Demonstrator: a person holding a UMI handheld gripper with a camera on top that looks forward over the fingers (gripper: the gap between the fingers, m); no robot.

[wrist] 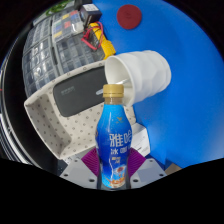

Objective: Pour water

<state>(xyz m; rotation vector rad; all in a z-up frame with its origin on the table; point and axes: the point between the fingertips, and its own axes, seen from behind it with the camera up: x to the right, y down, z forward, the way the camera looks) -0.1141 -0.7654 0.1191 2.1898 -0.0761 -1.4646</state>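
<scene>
Blue table (190,110) carries a white paper cup (140,74) lying on its side, a red lid (129,16) far back, a patterned basket (50,118), clear organizer box (55,50) behind it.

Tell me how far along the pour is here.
Done: the tool is shut on the upright blue bottle. In hand: bottle held just before the white cup, which lies tipped on its side. Left: the bottle's orange cap is still on; no water poured.

- A single view, riding on the claw (113,178) and facing forward along its two fingers.
- It looks slightly down over the blue desk (185,100).
- Very near: a bottle (114,140) stands close ahead, a white cup (140,72) just beyond.
</scene>
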